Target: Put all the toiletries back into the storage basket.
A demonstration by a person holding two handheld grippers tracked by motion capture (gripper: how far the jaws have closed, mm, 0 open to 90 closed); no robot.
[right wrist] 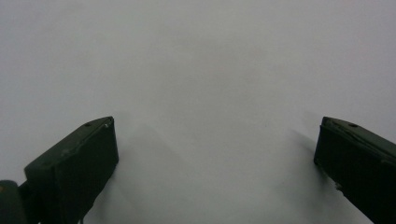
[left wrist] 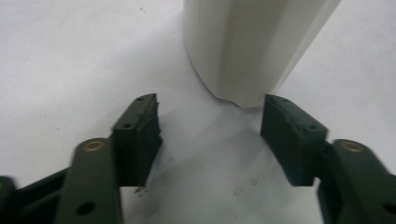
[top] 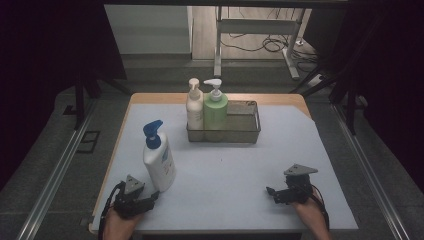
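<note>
A tall white plastic lotion bottle with a blue pump head (top: 158, 159) stands upright on the pale sheet covering the table (top: 235, 165), just ahead of the left gripper (top: 150, 197), which lies low at the near left edge in a person's hand. In the left gripper view the bottle's rounded white base (left wrist: 252, 51) sits just beyond the two black pads (left wrist: 140, 135), in line with the gap; the jaws stand partly apart with bare sheet between them, and neither pad touches the bottle.

The bottle looks stiff-walled and smooth, probably slippery under rubber pads, and, if full, fairly heavy and top-heavy with its pump; a hold low to mid-body across the narrower faces seems the safest, never on the pump neck. The gap as it stands looks close to the width of the base, so it may need to widen before sliding around it.

Well off to the other side, the right gripper (top: 275, 193) rests near the table's near right edge, its jaws wide apart over blank sheet in the right gripper view (right wrist: 201, 154), holding nothing.

Far ahead of both grippers, a grey wire-mesh basket (top: 245, 131) holds a cream pump bottle (top: 194, 106) and a green pump bottle with a white pump (top: 215, 109), side by side at its left end.
</note>
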